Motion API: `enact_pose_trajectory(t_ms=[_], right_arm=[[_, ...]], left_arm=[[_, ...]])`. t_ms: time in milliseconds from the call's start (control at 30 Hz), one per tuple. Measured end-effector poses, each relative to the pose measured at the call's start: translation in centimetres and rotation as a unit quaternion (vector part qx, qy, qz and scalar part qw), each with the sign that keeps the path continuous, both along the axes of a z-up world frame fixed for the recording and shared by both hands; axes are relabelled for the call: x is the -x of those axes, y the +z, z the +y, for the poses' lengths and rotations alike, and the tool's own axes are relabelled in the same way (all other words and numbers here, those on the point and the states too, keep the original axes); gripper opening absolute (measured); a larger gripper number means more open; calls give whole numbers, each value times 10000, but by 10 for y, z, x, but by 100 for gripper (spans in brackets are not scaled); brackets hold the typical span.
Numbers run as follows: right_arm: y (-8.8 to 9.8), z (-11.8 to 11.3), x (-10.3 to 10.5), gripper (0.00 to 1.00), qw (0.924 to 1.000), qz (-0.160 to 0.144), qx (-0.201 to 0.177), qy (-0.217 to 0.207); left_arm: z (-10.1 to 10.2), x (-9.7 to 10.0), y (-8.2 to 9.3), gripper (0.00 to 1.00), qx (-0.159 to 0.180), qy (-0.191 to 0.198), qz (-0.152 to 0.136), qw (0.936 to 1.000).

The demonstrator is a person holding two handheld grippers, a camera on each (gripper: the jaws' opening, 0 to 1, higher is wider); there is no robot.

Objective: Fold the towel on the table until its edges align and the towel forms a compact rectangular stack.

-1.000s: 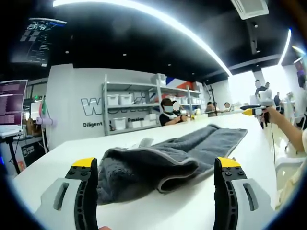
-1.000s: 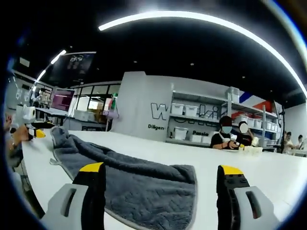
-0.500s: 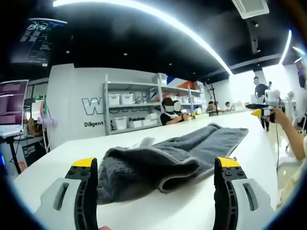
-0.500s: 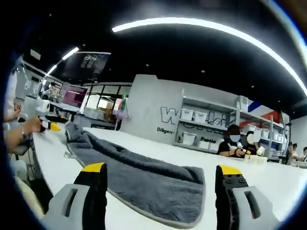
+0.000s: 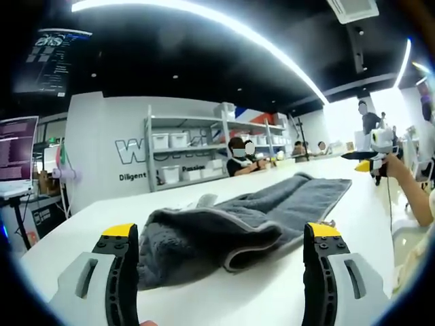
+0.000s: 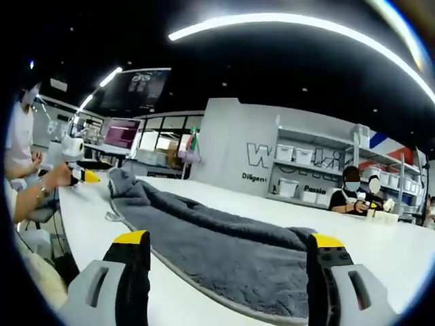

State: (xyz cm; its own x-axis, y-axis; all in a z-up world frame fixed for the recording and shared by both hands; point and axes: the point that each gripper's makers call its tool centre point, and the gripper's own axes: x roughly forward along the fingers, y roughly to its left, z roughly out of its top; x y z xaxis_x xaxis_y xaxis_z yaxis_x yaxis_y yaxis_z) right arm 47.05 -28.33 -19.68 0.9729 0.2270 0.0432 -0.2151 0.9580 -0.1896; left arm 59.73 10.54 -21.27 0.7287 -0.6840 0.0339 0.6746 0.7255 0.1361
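A dark grey towel (image 5: 224,224) lies stretched along the white table (image 5: 272,299), its near end bunched and folded over in the left gripper view. My left gripper (image 5: 221,248) stands open just in front of that rolled end, nothing between its jaws. In the right gripper view the towel's (image 6: 224,255) other end lies flat, and my right gripper (image 6: 228,255) is open with the towel edge between and just beyond its jaws. The right gripper (image 5: 370,159) shows far right in the left gripper view, held by a hand. The left gripper (image 6: 75,173) shows far left in the right gripper view.
Metal shelves (image 5: 180,153) with white bins stand against the grey back wall. People sit at the table's far side (image 5: 238,159). A monitor (image 5: 17,149) stands at the left. The person's forearm (image 6: 34,197) reaches in at the left of the right gripper view.
The right gripper's camera has swung and moved closer to the towel's end, which now reaches between its jaws. The left gripper has stayed put.
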Motion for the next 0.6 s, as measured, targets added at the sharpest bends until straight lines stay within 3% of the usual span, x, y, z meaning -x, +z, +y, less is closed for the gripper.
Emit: enact_pose_trajectory(t_ms=[400, 533, 600], right_arm=[[8, -5, 13, 98, 9998, -74, -166, -17], [9, -3, 13, 98, 9999, -88, -102, -33], [9, -2, 13, 98, 9999, -82, -106, -8]], left_arm=[[0, 1, 4, 99, 38, -7, -55, 10000], [-12, 15, 17, 99, 463, -437, -173, 9978], [-15, 17, 10, 98, 292, -406, -56, 9987]])
